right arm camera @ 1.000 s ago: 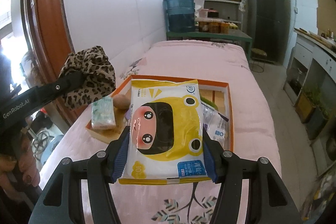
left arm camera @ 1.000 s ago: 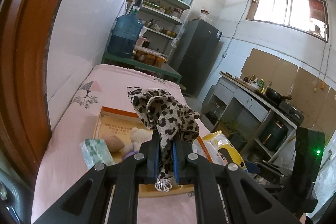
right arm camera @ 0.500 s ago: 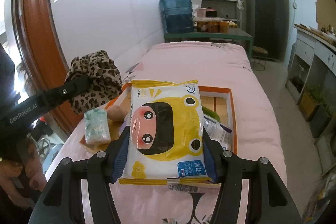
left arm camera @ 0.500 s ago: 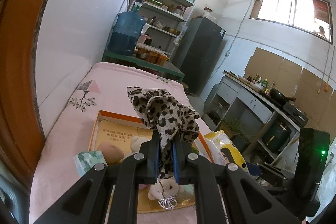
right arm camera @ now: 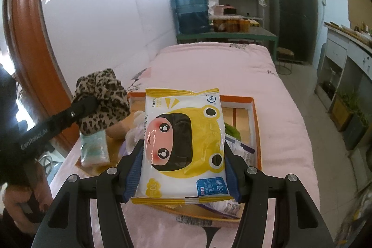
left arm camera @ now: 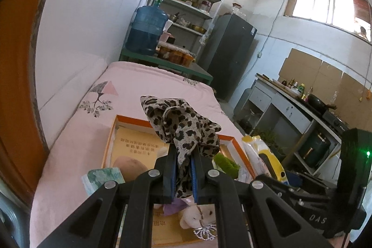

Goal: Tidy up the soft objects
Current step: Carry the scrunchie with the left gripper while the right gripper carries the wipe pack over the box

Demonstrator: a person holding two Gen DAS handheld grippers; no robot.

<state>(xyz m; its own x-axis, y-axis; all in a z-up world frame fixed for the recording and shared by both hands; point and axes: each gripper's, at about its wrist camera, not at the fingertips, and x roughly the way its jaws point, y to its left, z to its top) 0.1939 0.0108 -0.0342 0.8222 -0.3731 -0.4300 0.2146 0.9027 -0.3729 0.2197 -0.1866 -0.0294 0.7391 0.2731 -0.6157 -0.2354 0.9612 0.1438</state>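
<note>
Lettering "GenRobot.AI" runs along the left gripper arm in the right wrist view; "DAS" marks the black unit at right in the left wrist view. The yellow wipes pack, printed with a frog-hooded cartoon face and "10", is clamped between the right gripper jaws above the orange-rimmed box. The left gripper jaws are clenched on the leopard-print cloth, held above the box's left part. Inside the box: a plush toy, a potato-like object, a green item and small packets. A green tissue pack rests on the box's left edge. The box sits on the pink bed.
</note>
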